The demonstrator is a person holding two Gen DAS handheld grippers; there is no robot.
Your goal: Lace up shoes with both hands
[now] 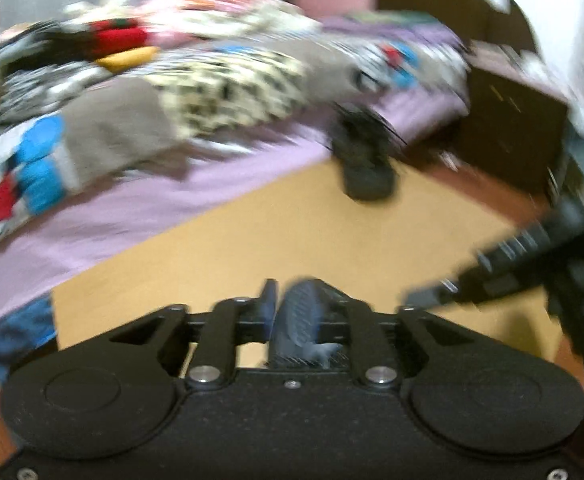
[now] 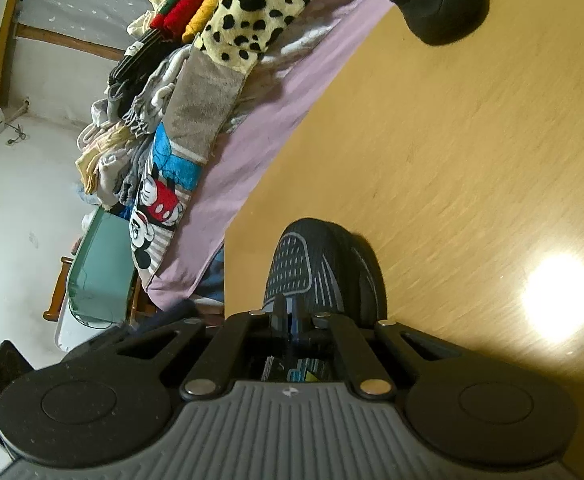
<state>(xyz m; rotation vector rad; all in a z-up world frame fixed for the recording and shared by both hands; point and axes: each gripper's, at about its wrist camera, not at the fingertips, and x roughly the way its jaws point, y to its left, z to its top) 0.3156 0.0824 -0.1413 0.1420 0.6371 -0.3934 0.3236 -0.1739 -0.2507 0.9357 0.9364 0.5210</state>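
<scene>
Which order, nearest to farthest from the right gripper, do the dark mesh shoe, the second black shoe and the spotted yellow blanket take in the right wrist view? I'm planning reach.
1. Dark mesh shoe, directly at the right gripper tips.
2. Second black shoe, far across the wooden table, top right.
3. Spotted yellow blanket, beyond the table edge, on the bed, upper left.

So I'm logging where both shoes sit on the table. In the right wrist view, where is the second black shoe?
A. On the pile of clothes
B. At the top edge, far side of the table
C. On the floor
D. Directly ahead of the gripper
B: the second shoe sits at the top of the view on the wooden table, beside the clothes, far from the near shoe.
</scene>
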